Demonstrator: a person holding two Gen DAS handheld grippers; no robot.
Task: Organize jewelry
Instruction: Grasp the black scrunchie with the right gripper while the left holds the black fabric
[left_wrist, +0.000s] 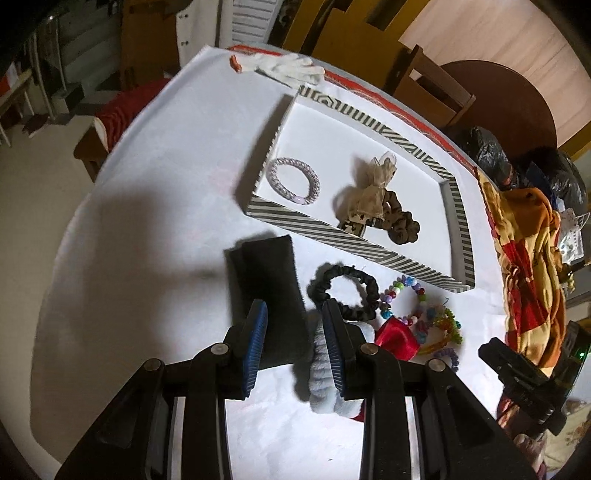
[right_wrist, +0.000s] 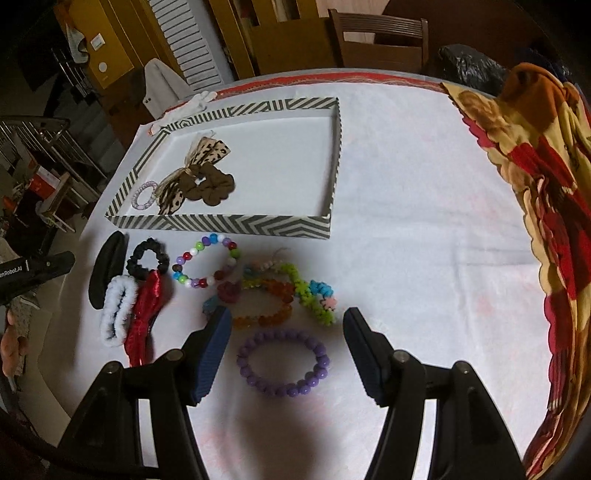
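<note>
Right gripper (right_wrist: 286, 325) wide above round purple bead bracelet (right_wrist: 282, 363) near table's front edge; lower, straddle one side, pinch gently. Left gripper (left_wrist: 295, 325) parted, empty.

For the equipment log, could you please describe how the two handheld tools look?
Both match: the left tool and right tool have glossy black angular frames with round silver pivot pins, and two fingers faced with ribbed dark-blue pads. The left tool's body carries white lettering, partly cut off. No cables visible.

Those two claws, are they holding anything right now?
No. The left claw hangs open over the flat black band; the right claw is open around the purple beaded bracelet, not gripping it.
</note>
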